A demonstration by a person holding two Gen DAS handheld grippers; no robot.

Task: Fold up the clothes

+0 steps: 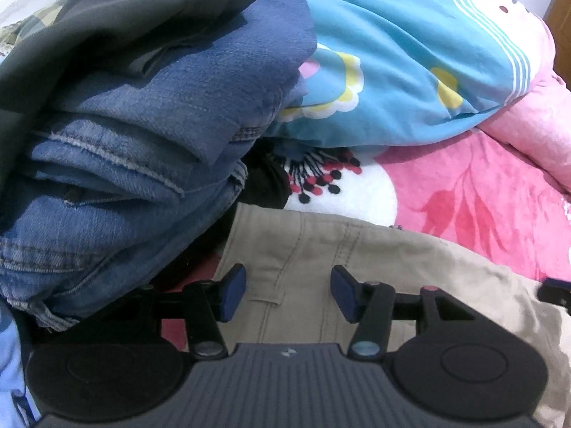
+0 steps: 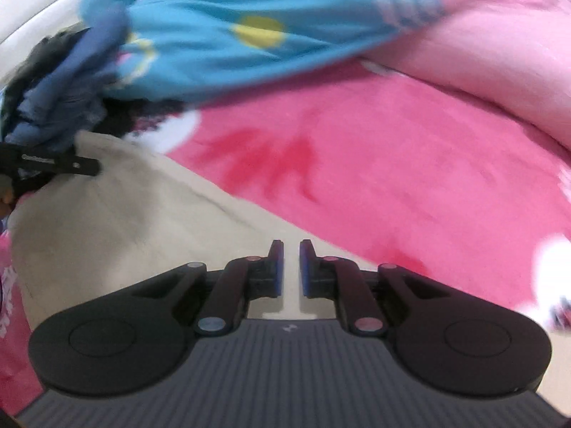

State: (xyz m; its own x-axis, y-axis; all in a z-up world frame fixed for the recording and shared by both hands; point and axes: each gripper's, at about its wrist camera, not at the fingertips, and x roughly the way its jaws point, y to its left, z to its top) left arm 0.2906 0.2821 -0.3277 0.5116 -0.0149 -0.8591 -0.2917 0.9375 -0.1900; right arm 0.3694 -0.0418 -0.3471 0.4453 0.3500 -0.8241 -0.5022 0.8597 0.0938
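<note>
- The left claw hangs low over a beige garment, its two blue-padded fingers spread wide with nothing between them.
- Seams and a small stitched tab on the beige cloth show in the gap between the fingers; whether the pads touch the cloth cannot be told.
- The beige garment lies flat on a pink floral blanket that covers the bed, in the near part of the left wrist view.
- Just left of it stands a stack of folded jeans, blue denim layers one on another, with a dark grey garment draped over the top.
- Behind the stack and the beige garment lies a bunched turquoise quilt with yellow and white flower shapes and a striped edge; a pale pink cover sits to its right.
- In the right wrist view, which is blurred, the right claw has its fingers drawn nearly together, with a thin strip of beige cloth showing in the narrow slit between the pads; it appears to pinch the edge of the beige garment.
- The right claw sits at the garment's right border, where beige meets the pink blanket.
- The left claw's black body shows at the far left of that view, above the beige cloth.
</note>
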